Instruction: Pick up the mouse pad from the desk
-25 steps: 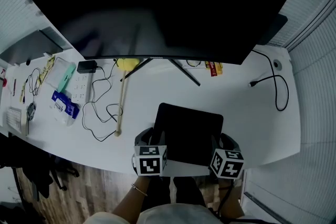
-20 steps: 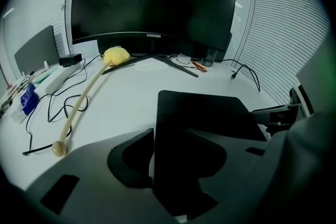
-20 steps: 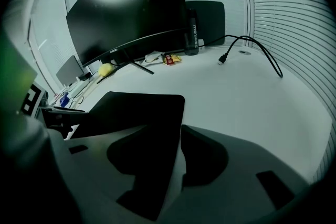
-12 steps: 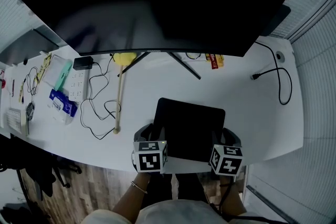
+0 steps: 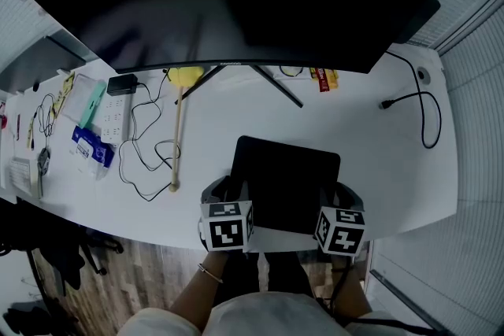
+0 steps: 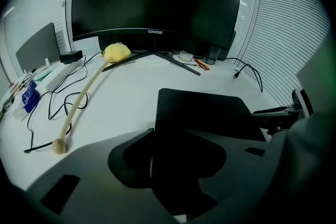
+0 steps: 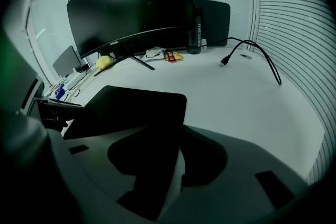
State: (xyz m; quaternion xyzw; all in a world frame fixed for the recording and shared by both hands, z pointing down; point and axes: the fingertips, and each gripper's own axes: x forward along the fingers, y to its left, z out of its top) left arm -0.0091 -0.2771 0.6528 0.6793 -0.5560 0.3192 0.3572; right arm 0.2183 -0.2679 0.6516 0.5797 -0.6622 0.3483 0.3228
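The black mouse pad (image 5: pixel 285 183) lies flat on the white desk (image 5: pixel 378 169), close to its near edge. My left gripper (image 5: pixel 230 199) stands at the pad's near left corner and my right gripper (image 5: pixel 337 202) at its near right corner. In the left gripper view the pad (image 6: pixel 205 113) runs in between the jaws of the left gripper (image 6: pixel 176 162), which stand apart around its edge. In the right gripper view the pad (image 7: pixel 131 105) likewise reaches in between the jaws of the right gripper (image 7: pixel 160 162). Those jaws are closing, still apart. The contact itself is too dark to make out.
A large dark monitor (image 5: pixel 236 4) on a splayed stand fills the back of the desk. A yellow-headed stick (image 5: pixel 178 139), tangled black wires (image 5: pixel 146 157), a power strip (image 5: pixel 116 122) and small items lie at the left. A loose black cable (image 5: pixel 421 118) lies at the right.
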